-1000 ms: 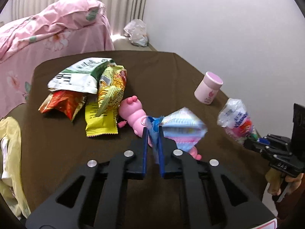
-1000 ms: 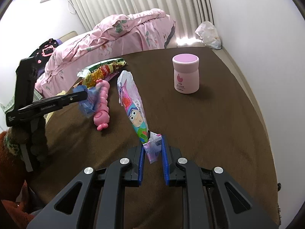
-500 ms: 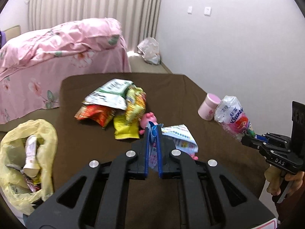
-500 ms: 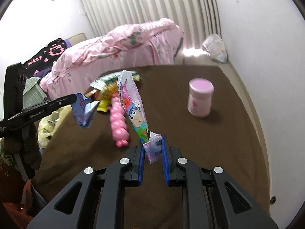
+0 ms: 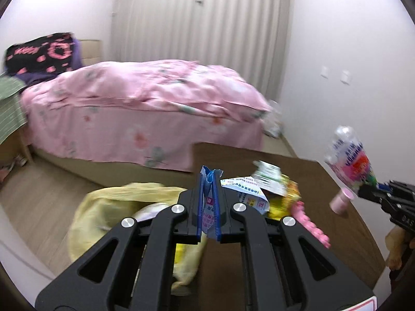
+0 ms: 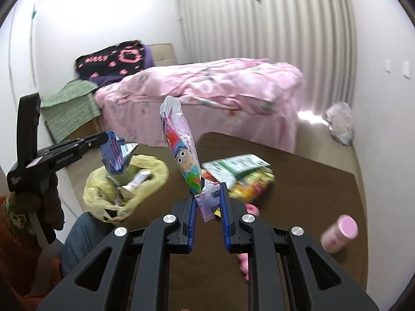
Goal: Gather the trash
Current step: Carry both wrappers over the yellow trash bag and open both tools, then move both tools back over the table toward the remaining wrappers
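Left wrist view. Left gripper [image 5: 209, 207] pinching a crumpled blue-and-white foil wrapper [image 5: 209, 210], raised above the open mouth of a yellow plastic trash bag [image 5: 103, 207] beside the edge of a brown-clothed table [image 5: 324, 181]. Pale discarded items already inside the bag, blurred. Still on the table: a heap of green, white and yellow snack packets [image 5: 272, 181], a pink segmented plastic toy [image 5: 311, 225], a small pink-lidded jar [image 5: 341, 203]. At right, right gripper [image 5: 373, 189] carrying a clear cartoon-printed plastic packet [image 5: 347, 155] in the air.

Right wrist view. Right gripper [image 6: 207, 199] with jaws somewhat apart yet closed on the lower tail of the cartoon-printed plastic packet [image 6: 181, 150], standing upright above the fingers. Left gripper [image 6: 102, 138] suspending the blue wrapper [image 6: 115, 155] directly over the yellow bag [image 6: 109, 194], tubes and scraps visible within. Snack packets [image 6: 238, 173], toy [image 6: 251, 210] and jar [image 6: 338, 233] remaining on the table [image 6: 311, 168].

Progress, as judged: partly done. Some trash bagged; two pieces lifted, neither yet dropped; the packet heap uncollected. Toy and jar probably not trash.
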`<move>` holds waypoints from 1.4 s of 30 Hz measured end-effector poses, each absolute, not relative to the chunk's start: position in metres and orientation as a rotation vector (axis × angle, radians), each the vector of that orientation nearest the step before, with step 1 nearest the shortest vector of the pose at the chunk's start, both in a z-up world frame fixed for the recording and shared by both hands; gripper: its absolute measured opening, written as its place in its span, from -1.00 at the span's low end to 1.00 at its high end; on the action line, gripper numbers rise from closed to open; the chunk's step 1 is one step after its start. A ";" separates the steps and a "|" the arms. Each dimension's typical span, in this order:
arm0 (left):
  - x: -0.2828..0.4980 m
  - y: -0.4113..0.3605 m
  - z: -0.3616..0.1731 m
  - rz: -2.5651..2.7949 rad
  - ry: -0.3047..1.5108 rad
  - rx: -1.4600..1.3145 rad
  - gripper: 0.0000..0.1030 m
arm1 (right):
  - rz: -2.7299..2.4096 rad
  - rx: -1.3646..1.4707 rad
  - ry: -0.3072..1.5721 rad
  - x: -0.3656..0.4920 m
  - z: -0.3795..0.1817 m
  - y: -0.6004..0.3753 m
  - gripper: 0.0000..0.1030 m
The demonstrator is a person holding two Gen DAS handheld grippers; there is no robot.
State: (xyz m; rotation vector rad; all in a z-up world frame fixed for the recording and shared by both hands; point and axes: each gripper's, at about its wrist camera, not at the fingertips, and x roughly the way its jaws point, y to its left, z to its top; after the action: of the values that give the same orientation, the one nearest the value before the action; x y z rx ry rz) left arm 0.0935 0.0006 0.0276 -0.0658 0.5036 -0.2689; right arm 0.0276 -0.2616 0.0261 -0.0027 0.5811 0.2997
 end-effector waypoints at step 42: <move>0.135 0.136 -0.071 0.123 0.608 -0.473 -0.17 | 0.642 -0.068 0.912 0.203 -0.096 -0.078 -0.33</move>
State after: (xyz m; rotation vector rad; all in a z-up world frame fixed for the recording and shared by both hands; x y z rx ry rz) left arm 0.1352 0.1364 -0.0711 -0.4725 0.6080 0.1230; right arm 0.2033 -0.0783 -0.0964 -0.0679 0.9124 0.6420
